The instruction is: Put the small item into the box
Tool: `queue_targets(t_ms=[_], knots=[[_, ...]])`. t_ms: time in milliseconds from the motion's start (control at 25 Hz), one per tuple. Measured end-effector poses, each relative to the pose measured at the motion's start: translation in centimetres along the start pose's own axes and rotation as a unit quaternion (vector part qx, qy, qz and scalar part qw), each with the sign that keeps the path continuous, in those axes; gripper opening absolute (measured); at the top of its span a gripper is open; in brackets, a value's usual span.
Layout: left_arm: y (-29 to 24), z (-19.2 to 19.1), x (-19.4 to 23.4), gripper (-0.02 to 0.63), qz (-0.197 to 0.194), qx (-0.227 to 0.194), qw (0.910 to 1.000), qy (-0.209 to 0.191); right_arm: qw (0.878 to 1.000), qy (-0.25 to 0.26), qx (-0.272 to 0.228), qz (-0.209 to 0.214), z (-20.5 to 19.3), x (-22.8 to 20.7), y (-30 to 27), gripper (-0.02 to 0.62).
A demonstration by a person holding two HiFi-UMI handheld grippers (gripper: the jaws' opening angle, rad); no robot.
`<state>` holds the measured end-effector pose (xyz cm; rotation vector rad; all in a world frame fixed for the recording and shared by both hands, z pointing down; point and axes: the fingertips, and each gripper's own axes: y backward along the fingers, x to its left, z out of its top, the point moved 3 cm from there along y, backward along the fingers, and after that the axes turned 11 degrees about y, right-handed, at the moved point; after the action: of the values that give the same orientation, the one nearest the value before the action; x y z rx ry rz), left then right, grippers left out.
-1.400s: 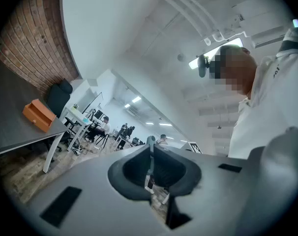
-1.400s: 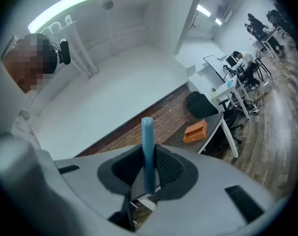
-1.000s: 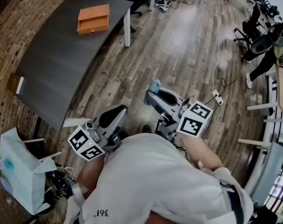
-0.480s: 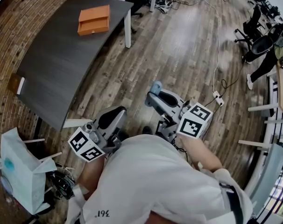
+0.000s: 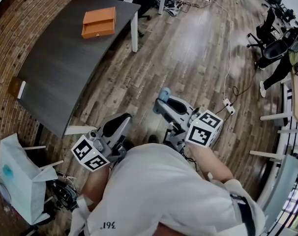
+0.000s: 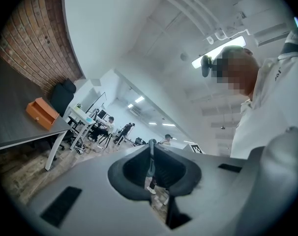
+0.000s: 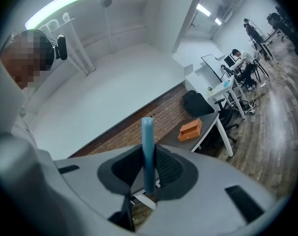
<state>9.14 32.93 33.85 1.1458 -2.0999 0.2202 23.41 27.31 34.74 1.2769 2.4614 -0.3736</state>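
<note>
An orange box [image 5: 99, 21] with a drawer front stands on the far part of the dark grey table [image 5: 60, 68]; it also shows in the left gripper view [image 6: 41, 113] and the right gripper view [image 7: 190, 130]. My right gripper [image 5: 162, 101] is held over the wooden floor, well short of the table, and is shut on a small flat blue item [image 5: 163, 93]. That item [image 7: 147, 146] stands upright between the pads. My left gripper [image 5: 123, 122] hangs beside it at the lower left, shut with nothing between its pads [image 6: 151, 156].
A white bag [image 5: 18, 181] sits on the floor at the lower left. A power strip [image 5: 229, 103] and its cable lie on the floor to the right. Office chairs [image 5: 269, 38] stand at the far right. People sit at desks [image 6: 107, 127] in the distance.
</note>
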Motion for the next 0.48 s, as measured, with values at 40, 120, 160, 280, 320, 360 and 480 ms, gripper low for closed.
queue_targets(t_ms=[40,120,160,280,320,360,480], knots=[[-0.2,-0.1,0.0,0.031,0.001,0.000,1.0000,0.000,1.000,0.000,0.002,0.001,0.0,-0.1,0.1,0.084],[-0.5,-0.3,-0.1,0.031,0.002,0.000,1.0000,0.001,1.000,0.002,0.005,0.001,-0.1,-0.3,0.4,0.084],[-0.6,-0.4,-0.1,0.031,0.003,0.000,1.0000,0.001,1.000,0.003,0.006,0.001,-0.1,-0.4,0.5,0.084],[-1.0,-0.7,-0.1,0.031,0.006,-0.002,1.0000,0.001,1.000,0.002,0.008,0.003,0.0,-1.0,0.9,0.084],[-1.2,-0.9,-0.1,0.031,0.007,-0.003,1.0000,0.001,1.000,0.001,0.008,0.003,0.0,-1.2,1.1,0.084],[-1.4,-1.1,-0.1,0.031,0.008,-0.003,1.0000,0.001,1.000,-0.001,0.008,0.003,-0.1,-1.5,1.3,0.084],[-2.2,-1.8,-0.4,0.031,0.012,-0.006,0.9999,0.000,1.000,-0.002,0.010,0.007,-0.1,-2.3,2.3,0.084]])
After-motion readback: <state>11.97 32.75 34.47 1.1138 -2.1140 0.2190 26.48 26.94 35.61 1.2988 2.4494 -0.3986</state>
